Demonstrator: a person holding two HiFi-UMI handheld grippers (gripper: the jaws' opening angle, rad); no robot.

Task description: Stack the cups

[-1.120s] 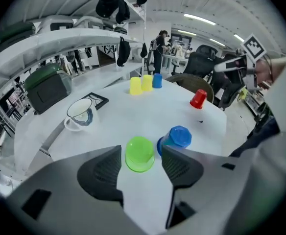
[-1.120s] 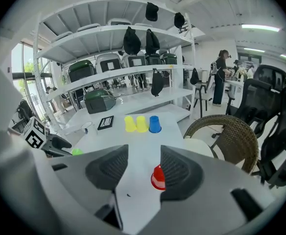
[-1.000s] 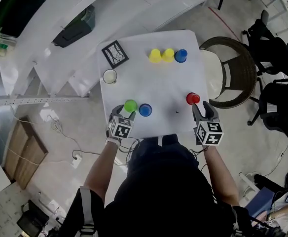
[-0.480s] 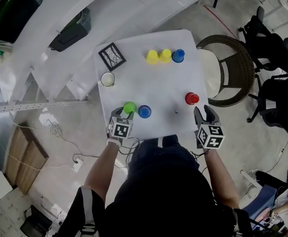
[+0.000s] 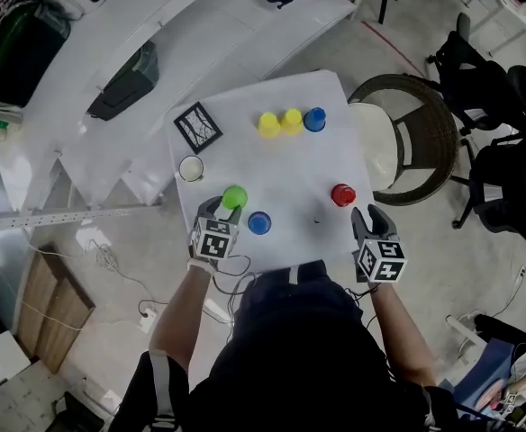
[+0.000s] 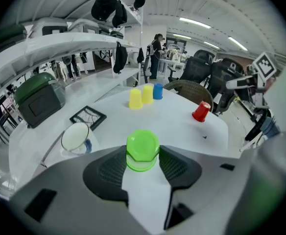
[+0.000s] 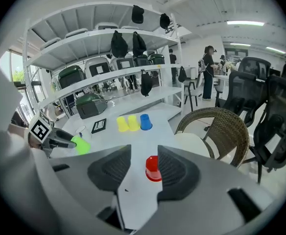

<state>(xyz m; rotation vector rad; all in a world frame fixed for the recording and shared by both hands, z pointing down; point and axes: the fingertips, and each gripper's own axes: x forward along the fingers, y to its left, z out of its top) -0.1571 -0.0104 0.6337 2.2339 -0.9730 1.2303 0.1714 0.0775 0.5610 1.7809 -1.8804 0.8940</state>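
My left gripper is shut on an upturned green cup, with a pad against each side. A blue cup stands just right of it near the table's front edge. A red cup stands upside down at the right. My right gripper is just behind it. Its jaws are closing, and the pads do not press on the cup. Two yellow cups and a second blue cup stand in a row at the far side.
On the white table's left side are a white mug and a black framed coaster. A wicker chair stands right of the table and office chairs farther right. White shelving lies beyond.
The green cup and my left gripper have drawn away from the near blue cup. My right gripper stays behind the red cup. The head view has shifted.
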